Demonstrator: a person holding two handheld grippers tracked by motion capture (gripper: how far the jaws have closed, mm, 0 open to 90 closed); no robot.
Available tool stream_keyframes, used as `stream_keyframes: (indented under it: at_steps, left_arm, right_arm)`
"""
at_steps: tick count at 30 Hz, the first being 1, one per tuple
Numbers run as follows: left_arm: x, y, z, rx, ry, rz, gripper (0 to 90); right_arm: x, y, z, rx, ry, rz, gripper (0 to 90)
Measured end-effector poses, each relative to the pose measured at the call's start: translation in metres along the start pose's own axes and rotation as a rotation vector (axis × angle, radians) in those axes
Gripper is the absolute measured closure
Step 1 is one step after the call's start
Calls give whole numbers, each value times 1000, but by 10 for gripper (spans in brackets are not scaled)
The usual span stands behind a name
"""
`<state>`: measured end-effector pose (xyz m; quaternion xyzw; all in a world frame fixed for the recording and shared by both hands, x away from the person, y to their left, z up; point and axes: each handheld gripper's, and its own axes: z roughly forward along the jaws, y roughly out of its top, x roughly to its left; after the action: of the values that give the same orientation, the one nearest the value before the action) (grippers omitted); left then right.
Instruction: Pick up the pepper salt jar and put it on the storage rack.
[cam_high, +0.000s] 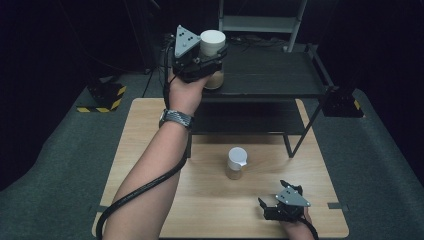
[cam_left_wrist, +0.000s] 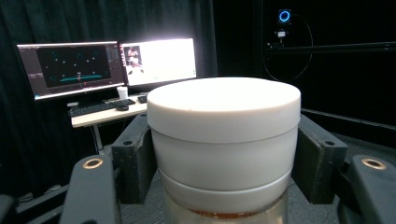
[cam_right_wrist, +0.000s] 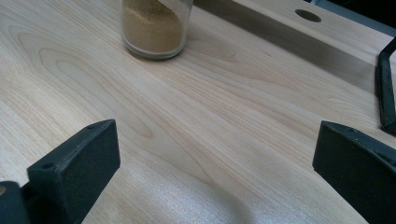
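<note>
1. Much of my held jar was hidden in the high view: my left gripper and its grey plate covered the jar's middle, so only the white lid and a strip of the tan contents below showed.
2. In the left gripper view the jar was cut off at the bottom edge; I could make out just a thin line of brownish powder under the lid's lower ring.
3. In the right gripper view the second jar lost its lid and upper half to the top edge.
4. My left gripper was clamped on the held jar, its black pads pressed against both sides of the white lid, jaws narrow and snug around it.
5. I held that jar over the front left corner of the black shelf, at the far edge of the wooden table; whether its base touched the shelf I could not tell.
6. My right gripper rested near the table's near right corner, jaws spread wide with nothing between them, bare wood beneath.
7. The held jar looked round and squat, clear glass with a thick, matte white cap, stepped near its lower rim.
8. The second jar stood upright near the middle of the table, in front of the shelf, white-lidded, holding sloped tan powder.
</note>
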<state>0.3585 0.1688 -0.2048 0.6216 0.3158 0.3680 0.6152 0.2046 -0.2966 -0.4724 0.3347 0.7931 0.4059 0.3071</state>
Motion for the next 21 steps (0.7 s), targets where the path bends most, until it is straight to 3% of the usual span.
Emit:
stream_keyframes:
  at_steps: [15, 19, 21]
  left_arm:
    - [0, 2, -2, 5, 2, -19, 314]
    - [-3, 2, -3, 2, 13, -27, 245]
    - [-6, 2, -3, 2, 16, -24, 170]
  right_arm:
    - [0, 0, 0, 1, 0, -2, 0]
    - [0, 0, 0, 2, 1, -3, 0]
    - [0, 0, 0, 2, 1, -3, 0]
